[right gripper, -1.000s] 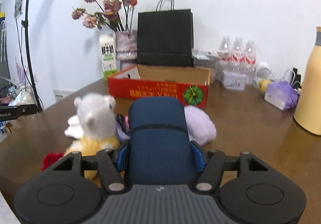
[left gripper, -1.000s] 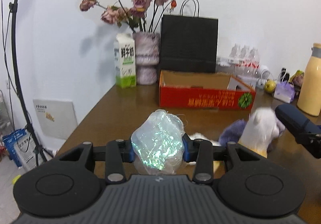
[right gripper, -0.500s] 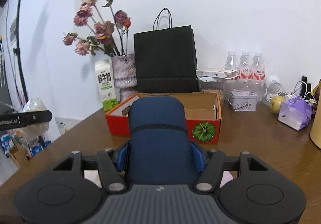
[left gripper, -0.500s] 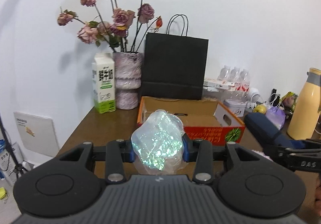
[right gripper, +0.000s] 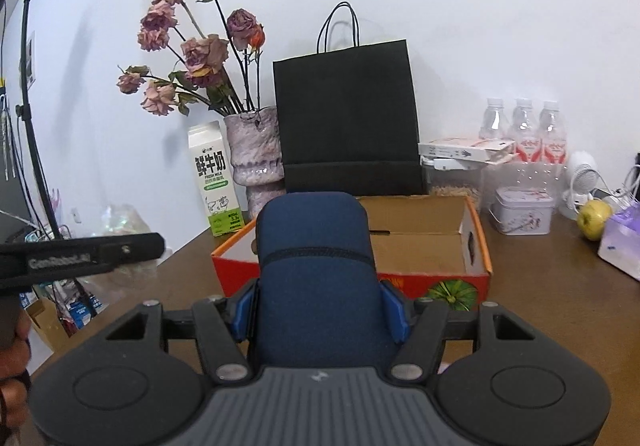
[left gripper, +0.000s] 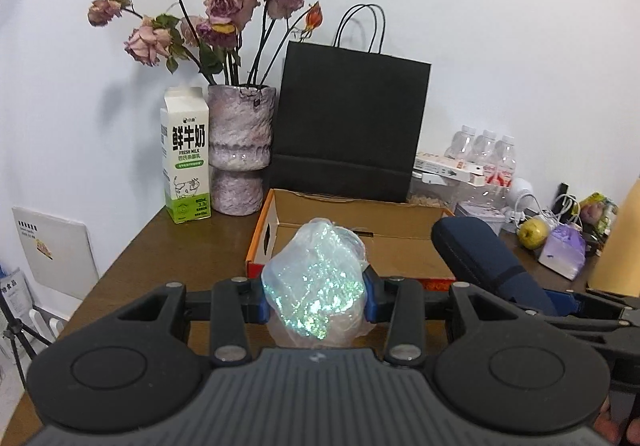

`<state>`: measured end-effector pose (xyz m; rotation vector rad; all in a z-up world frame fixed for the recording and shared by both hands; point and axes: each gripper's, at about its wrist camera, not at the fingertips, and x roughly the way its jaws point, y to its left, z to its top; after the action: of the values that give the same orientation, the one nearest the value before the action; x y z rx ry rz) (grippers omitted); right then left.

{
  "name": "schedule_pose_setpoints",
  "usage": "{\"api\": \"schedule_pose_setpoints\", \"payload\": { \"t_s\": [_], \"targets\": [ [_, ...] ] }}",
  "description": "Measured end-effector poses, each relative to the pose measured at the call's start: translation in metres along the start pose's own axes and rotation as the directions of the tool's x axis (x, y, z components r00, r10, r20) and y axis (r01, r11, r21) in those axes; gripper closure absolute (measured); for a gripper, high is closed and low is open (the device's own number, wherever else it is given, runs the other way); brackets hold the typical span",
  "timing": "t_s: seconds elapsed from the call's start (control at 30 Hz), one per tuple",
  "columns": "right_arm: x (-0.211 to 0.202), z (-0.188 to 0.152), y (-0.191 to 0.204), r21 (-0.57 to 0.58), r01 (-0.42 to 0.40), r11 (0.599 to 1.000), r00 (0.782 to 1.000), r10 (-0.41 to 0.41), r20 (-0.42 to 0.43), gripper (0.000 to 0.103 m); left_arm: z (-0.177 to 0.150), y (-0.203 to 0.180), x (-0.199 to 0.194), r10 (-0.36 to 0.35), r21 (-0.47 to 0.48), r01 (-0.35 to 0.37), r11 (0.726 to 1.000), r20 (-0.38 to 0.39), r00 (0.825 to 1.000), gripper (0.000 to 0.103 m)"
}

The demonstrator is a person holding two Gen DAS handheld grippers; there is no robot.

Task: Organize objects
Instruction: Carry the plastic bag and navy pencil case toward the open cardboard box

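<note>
Cardboard box (left gripper: pixel 360 242) sits mid-frame on the counter (left gripper: pixel 180 258) — both loads hover before it: left hand-held gripper (left gripper: pixel 316 296) clamped on a shiny plastic bundle (left gripper: pixel 316 282), right hand-held gripper (right gripper: pixel 320 312) clamped on a blue case (right gripper: pixel 316 270). Next, likely carry forward over the rim and release.

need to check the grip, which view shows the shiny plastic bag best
The left wrist view: the shiny plastic bag sits centred and close, pinched in the left tool. The right wrist view shows only a blurred part of it at the left edge, behind the left tool's body.
</note>
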<state>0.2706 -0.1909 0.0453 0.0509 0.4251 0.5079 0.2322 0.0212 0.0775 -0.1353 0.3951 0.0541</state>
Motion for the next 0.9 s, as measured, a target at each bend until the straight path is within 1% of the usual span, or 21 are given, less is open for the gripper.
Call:
{"api": "schedule_pose_setpoints", "payload": {
  "t_s": [0.07, 0.13, 0.23, 0.33, 0.8, 0.9],
  "targets": [
    [0.011, 0.003, -0.001, 0.007, -0.001, 1.0, 1.0, 0.001, -0.001, 0.042, 0.002, -0.001, 0.013, 0.017, -0.015, -0.017, 1.0, -0.007, 1.0, 0.063],
    [0.022, 0.007, -0.002, 0.018, 0.003, 1.0, 1.0, -0.003, 0.004, 0.042, 0.004, -0.004, 0.026, 0.036, -0.005, -0.036, 0.999, -0.014, 0.999, 0.063],
    [0.037, 0.012, -0.008, 0.04, 0.001, 0.999, 1.0, -0.001, 0.0, 0.042, 0.009, -0.006, 0.041, 0.04, -0.011, -0.041, 0.999, -0.022, 0.999, 0.063],
    [0.047, 0.018, -0.01, 0.039, 0.018, 0.999, 1.0, -0.019, 0.009, 0.042, 0.016, -0.011, 0.053, 0.048, -0.007, -0.048, 0.999, -0.004, 0.999, 0.063],
    [0.09, 0.045, -0.023, 0.058, 0.072, 0.996, 0.997, -0.073, 0.014, 0.042, 0.04, -0.026, 0.107, 0.038, -0.011, -0.038, 0.999, -0.012, 0.999, 0.063],
    [0.099, 0.051, -0.027, 0.072, 0.076, 0.995, 0.997, -0.077, 0.009, 0.042, 0.042, -0.027, 0.119, 0.045, -0.011, -0.045, 0.999, -0.019, 0.999, 0.063]
  ]
}}
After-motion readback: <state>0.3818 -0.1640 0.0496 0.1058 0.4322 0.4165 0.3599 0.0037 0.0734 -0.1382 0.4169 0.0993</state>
